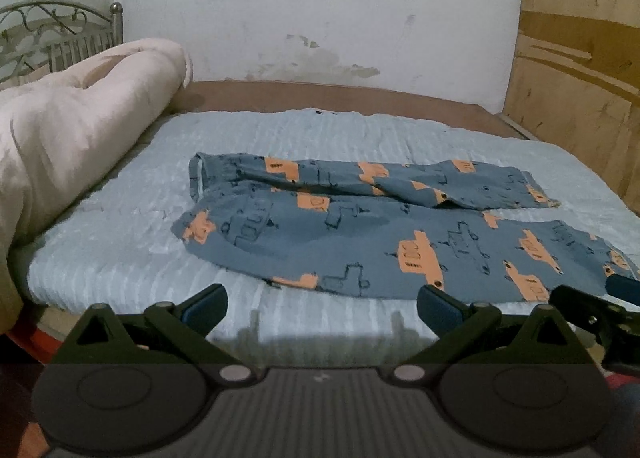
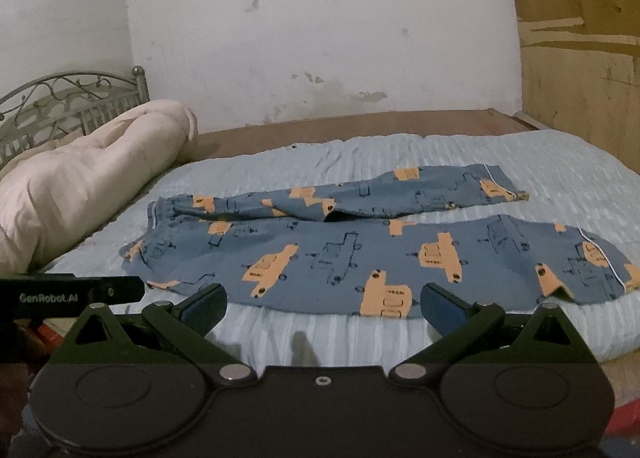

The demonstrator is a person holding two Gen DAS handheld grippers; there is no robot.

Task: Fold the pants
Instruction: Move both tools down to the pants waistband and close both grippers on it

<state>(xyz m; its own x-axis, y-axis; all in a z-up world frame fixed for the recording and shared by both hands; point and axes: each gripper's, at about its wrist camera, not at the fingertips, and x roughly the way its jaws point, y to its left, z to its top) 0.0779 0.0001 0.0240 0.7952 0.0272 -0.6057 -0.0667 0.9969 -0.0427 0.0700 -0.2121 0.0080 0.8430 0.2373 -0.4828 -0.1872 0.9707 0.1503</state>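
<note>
Pants laid flat, nothing grabbed yet

Pants (image 2: 360, 250) lie spread on the bed (image 2: 520, 162); left claw (image 1: 322, 308) and right claw (image 2: 324, 308) both spread, empty. I'd pinch near-edge waistband and hem together, fold leg over leg.

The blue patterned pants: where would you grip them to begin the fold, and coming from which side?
Judging by the layout, the pants lie flat, waistband left, cuffs right. Take the near leg's waist corner with the open left gripper and its cuff with the open right gripper, from the near bed edge.
</note>
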